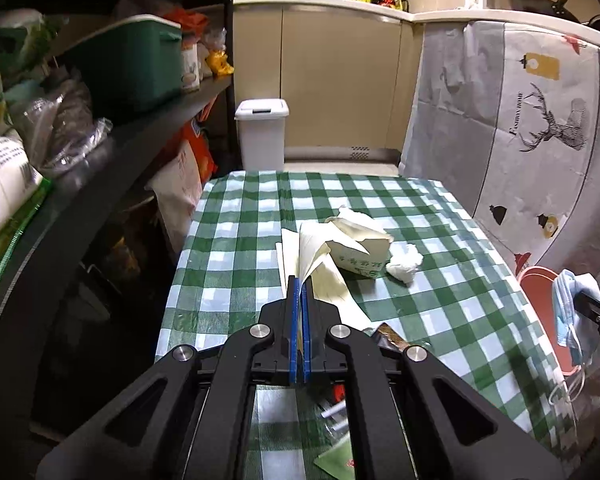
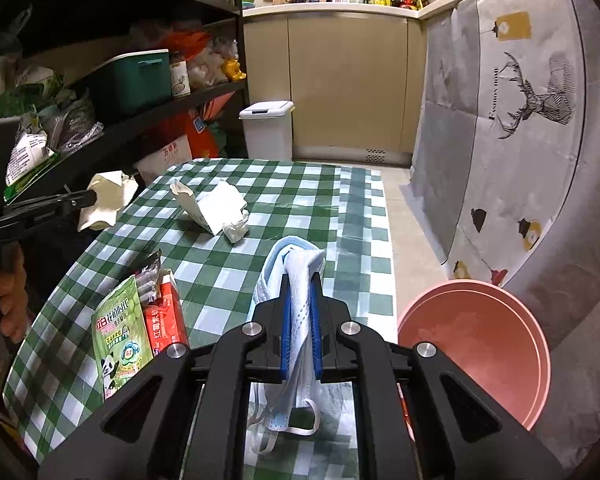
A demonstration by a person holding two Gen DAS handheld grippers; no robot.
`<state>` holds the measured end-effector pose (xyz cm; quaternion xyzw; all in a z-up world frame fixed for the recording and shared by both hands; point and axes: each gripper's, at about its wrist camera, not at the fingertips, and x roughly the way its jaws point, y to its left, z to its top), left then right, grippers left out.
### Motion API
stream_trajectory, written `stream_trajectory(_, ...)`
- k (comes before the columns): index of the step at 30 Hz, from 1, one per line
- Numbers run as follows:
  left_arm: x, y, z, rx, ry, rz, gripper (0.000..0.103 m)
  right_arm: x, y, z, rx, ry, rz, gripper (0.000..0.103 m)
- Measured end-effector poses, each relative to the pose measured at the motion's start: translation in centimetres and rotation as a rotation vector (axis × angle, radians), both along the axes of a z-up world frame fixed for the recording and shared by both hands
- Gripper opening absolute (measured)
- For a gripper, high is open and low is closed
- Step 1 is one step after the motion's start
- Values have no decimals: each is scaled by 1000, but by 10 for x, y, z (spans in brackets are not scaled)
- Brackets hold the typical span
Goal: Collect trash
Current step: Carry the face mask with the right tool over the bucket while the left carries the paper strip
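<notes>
My left gripper [image 1: 300, 282] is shut on a cream sheet of paper [image 1: 320, 252], held above the green checked table [image 1: 240, 216]. From the right wrist view, that gripper [image 2: 90, 197] and its paper [image 2: 108, 200] hang over the table's left edge. My right gripper [image 2: 301, 280] is shut on a blue face mask [image 2: 276, 260], whose ear loops dangle below the fingers. An opened cream carton [image 2: 210, 208] and a crumpled white tissue [image 2: 236, 231] lie mid-table, ahead of both grippers. A green packet [image 2: 120, 340], a red packet [image 2: 166, 324] and a dark wrapper [image 2: 148, 276] lie at the near left.
A pink basin [image 2: 476, 344] sits on the floor right of the table. A white lidded bin [image 2: 266, 128] stands beyond the table's far end by beige cabinets. Dark, crowded shelves [image 1: 112, 132] run along the left. A printed cloth [image 2: 520, 120] covers the right wall. A hand [image 2: 8, 292] shows at the left edge.
</notes>
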<state>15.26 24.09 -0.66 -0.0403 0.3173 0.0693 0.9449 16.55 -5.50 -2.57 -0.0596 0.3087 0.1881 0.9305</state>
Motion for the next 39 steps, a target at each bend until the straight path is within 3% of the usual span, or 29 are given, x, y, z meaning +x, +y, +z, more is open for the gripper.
stream_trajectory(18,-28,-44,30,-29,-64,-70,2,-15,-29,23,-5,-80,-76,9)
stream_trajectory(39,-31,-117,22,-26,-65,-188,2,-11,-66,38,34,-136,-193,9)
